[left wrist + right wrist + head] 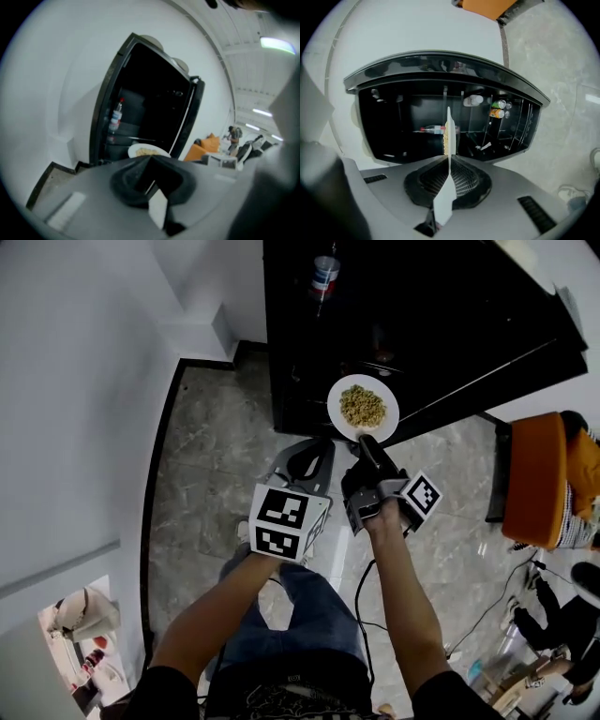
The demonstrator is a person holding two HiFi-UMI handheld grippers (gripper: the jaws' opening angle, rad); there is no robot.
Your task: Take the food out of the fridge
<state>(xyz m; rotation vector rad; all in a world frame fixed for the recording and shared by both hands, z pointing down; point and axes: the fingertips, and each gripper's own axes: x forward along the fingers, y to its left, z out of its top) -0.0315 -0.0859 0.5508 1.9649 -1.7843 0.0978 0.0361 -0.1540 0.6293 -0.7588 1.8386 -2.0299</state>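
Observation:
A white plate of yellowish food hangs in front of the open black fridge. My right gripper is shut on the plate's near rim. In the right gripper view the plate shows edge-on, running up from between the closed jaws of the right gripper. My left gripper is just left of the right one, below the plate, with its jaws together and nothing in them. In the left gripper view the plate shows just past the left gripper.
A bottle with a red cap stands on a shelf inside the fridge, and cans sit deeper inside. An orange chair and seated people are to the right. A white wall runs along the left of the stone floor.

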